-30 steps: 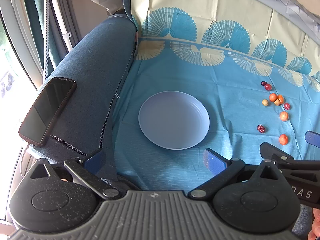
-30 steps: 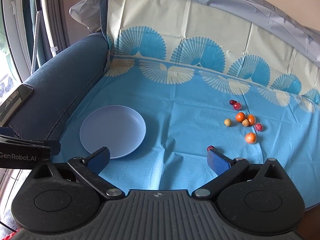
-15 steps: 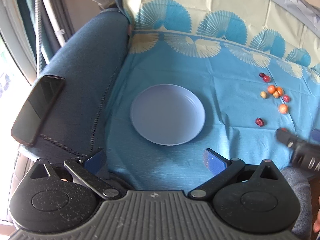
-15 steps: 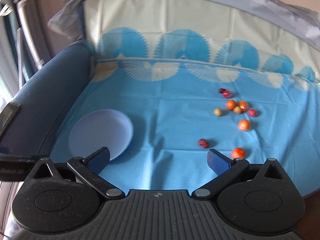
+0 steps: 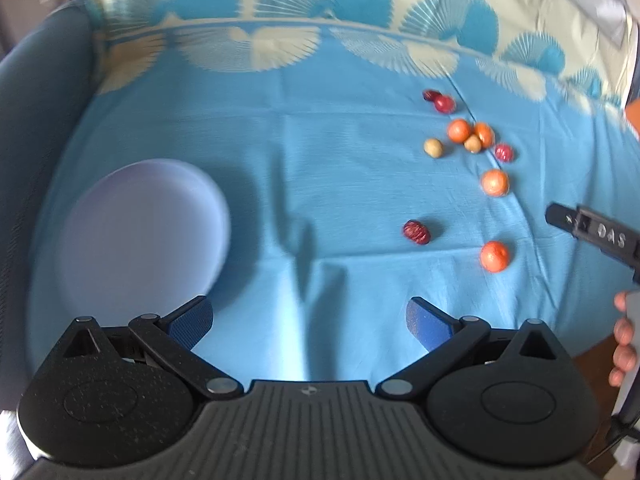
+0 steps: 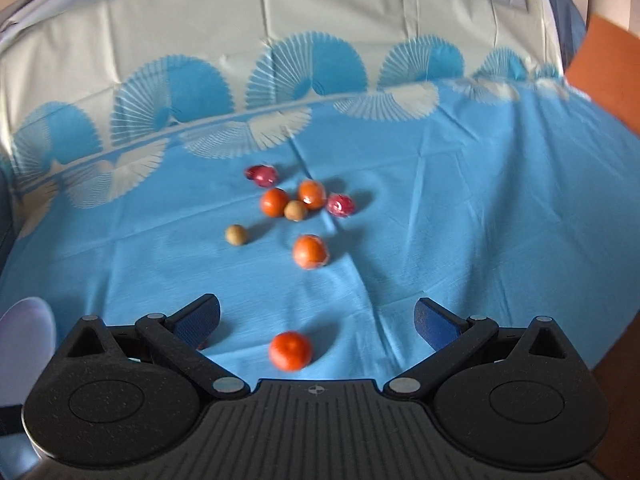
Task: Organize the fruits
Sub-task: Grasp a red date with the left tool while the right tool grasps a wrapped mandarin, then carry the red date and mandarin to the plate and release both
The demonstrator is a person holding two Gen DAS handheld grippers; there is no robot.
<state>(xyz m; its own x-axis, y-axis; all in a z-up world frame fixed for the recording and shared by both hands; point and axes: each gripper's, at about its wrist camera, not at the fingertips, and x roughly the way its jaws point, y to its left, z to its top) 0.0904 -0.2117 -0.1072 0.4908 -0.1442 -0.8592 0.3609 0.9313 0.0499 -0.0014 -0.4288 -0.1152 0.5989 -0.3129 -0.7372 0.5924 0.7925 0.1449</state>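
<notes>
Several small fruits lie scattered on a blue cloth: orange ones, red ones and tan ones. A pale lilac plate sits empty at the left. My left gripper hangs open above the cloth between the plate and a dark red fruit. My right gripper is open, with one orange fruit lying on the cloth low between its fingers, untouched. Beyond it lies the fruit cluster. The right gripper's side shows at the right edge of the left wrist view, near the same orange fruit.
The cloth has a cream border with blue fan patterns rising at the back. A dark blue sofa arm lies left of the plate. A person's fingers hold the right gripper. The cloth's right edge drops off near an orange-brown surface.
Both grippers swung right and forward toward the fruits. The phone and most of the sofa arm left the left view; the plate slid to the left edge of the right view.
</notes>
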